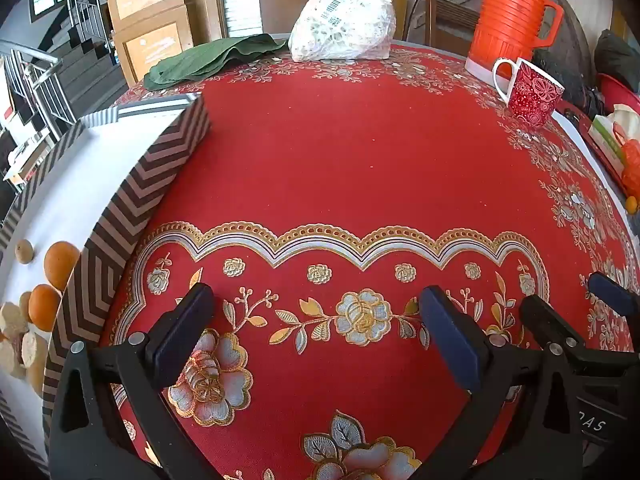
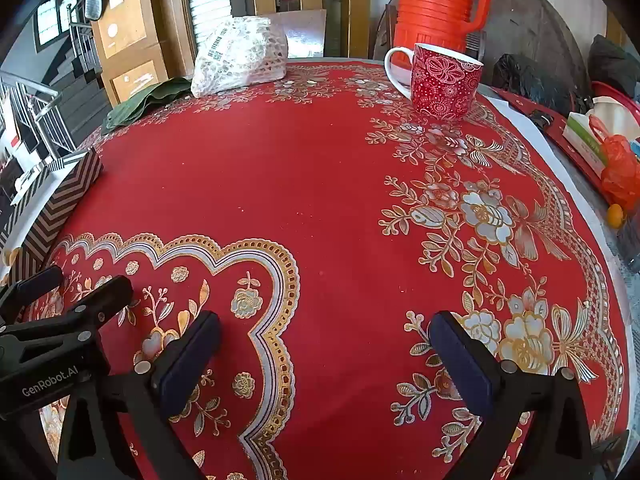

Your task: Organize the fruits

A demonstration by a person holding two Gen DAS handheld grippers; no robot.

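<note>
A shallow box with a brown chevron wall [image 1: 132,200] and white floor sits at the left of the red floral tablecloth [image 1: 340,168]. Inside it, at the near left, lie two oranges [image 1: 60,264], a small brown fruit [image 1: 24,251] and several pale fruits [image 1: 20,344]. My left gripper [image 1: 316,332] is open and empty over the cloth, right of the box. My right gripper [image 2: 324,360] is open and empty over the cloth; the box corner [image 2: 68,192] shows at its far left. Each gripper sees the other at its frame edge.
At the back stand a white net-wrapped bundle [image 1: 344,24], green leaves [image 1: 208,60], an orange thermos jug [image 1: 508,12] and a red patterned mug [image 2: 444,80]. Off the right edge are a tissue box [image 2: 588,136], an orange plastic bag [image 2: 620,172] and a small orange fruit [image 2: 615,215].
</note>
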